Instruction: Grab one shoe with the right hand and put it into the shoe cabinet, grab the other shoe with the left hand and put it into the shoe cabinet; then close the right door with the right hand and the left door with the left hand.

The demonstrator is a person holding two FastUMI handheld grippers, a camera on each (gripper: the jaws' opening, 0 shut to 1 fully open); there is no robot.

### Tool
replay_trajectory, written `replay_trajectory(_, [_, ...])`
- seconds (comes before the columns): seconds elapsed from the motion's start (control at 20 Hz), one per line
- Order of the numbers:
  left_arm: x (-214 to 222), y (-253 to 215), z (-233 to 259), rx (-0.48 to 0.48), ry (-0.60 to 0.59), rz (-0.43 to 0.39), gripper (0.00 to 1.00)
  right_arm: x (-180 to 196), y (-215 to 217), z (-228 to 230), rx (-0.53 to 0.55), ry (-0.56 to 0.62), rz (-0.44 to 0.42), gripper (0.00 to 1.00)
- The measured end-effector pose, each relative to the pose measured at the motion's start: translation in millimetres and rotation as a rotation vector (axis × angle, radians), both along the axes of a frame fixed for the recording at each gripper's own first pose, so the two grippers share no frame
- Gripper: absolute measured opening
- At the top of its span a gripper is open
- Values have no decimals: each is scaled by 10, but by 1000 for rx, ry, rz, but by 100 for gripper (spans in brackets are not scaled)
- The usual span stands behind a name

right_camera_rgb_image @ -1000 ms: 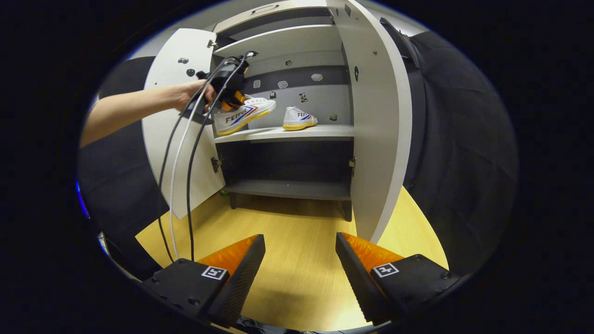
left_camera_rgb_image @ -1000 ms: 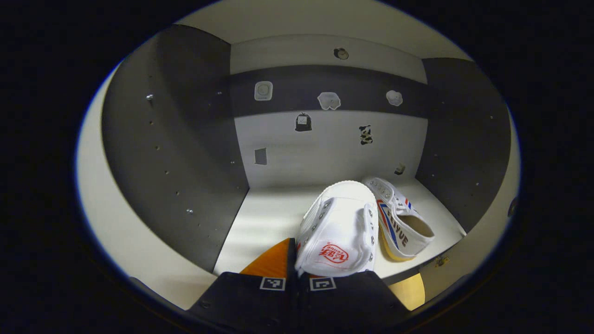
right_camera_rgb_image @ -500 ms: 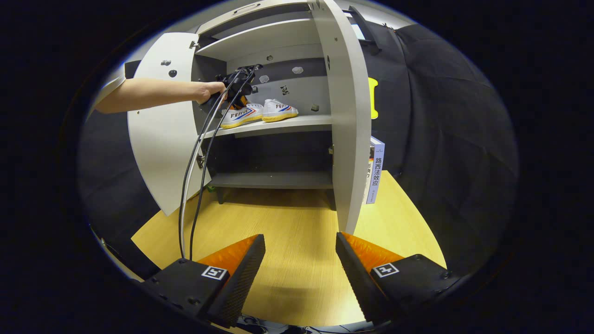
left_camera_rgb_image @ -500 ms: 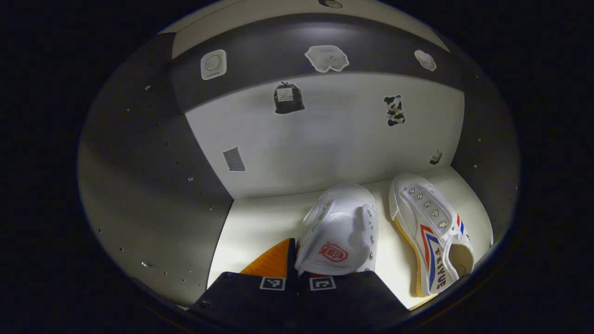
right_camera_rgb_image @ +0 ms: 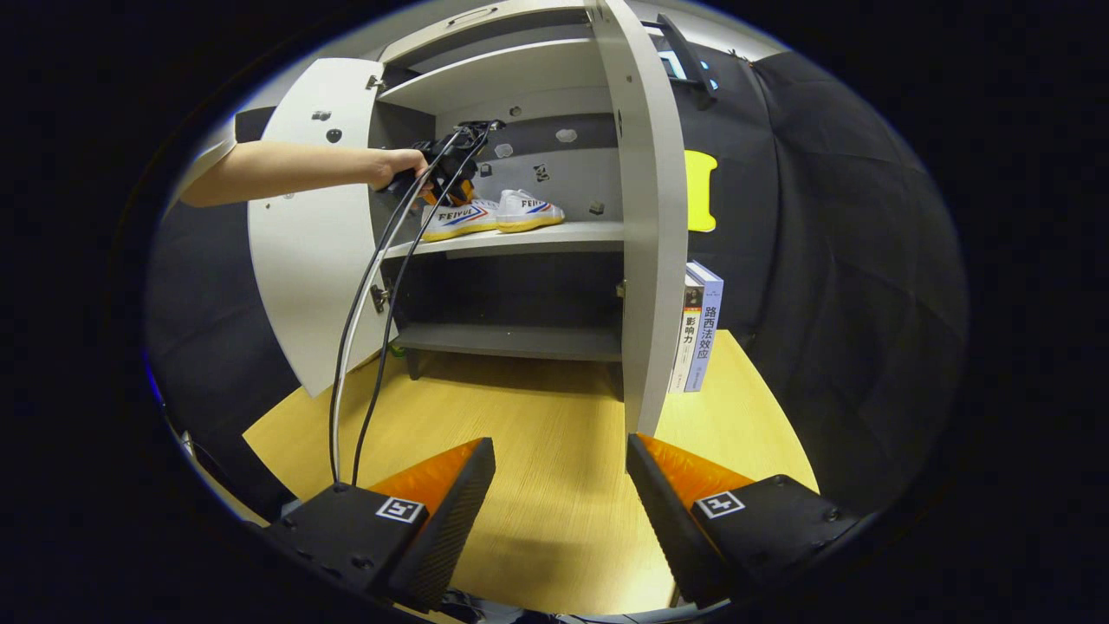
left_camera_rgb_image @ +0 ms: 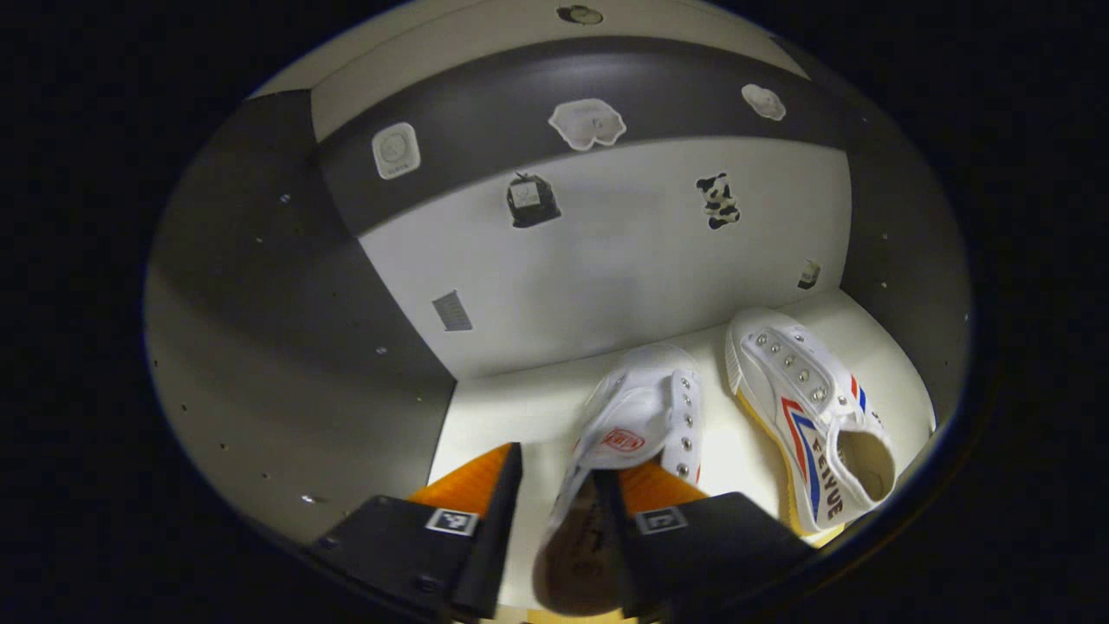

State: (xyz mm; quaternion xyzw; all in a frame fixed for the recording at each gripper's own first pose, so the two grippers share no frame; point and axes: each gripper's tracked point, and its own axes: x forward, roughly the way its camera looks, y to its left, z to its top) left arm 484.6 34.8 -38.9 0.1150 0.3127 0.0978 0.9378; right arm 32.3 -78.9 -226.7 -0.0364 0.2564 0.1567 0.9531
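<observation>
- Since the left claw (left_camera_rgb_image: 554,511) stands apart with the near shoe's (left_camera_rgb_image: 637,425) heel collar between its fingers, one finger inside the opening and neither pressing, the step in hand looks like the release on the shelf (left_camera_rgb_image: 520,407).
- To do it well, I judge the claw should draw straight back along its own line, so no finger hooks the collar and drags the shoe toward the shelf edge.
- That shoe sits flat in the cabinet (right_camera_rgb_image: 520,78), toe toward the back wall, just beside the other shoe (left_camera_rgb_image: 810,416), which lies to its right.
- Over the worktop (right_camera_rgb_image: 537,433), well apart from the cabinet, the right claw (right_camera_rgb_image: 561,511) hangs apart, holding nothing.
- Both doors stand open: the right door (right_camera_rgb_image: 645,217) edge-on, the left door (right_camera_rgb_image: 303,260) swung wide.
- Shoes: soft white canvas, metal eyelets, yellowish rubber soles, red and blue side stripes; the collar should flex easily.
- Shelf and doors: smooth, pale flat panels; the side walls are dark and dotted with small holes.
</observation>
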Motion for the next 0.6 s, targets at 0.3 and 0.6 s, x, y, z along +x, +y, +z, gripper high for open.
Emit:
replay_trajectory(0.3, [-863,-281,530,-80,-184,-64,96,41,-149,174,-8,-29,-21,97])
replay_trajectory(0.6, [-1922,-601,1023,-206,-420,-138,96,102,-395,742,-19,-137,-132,98])
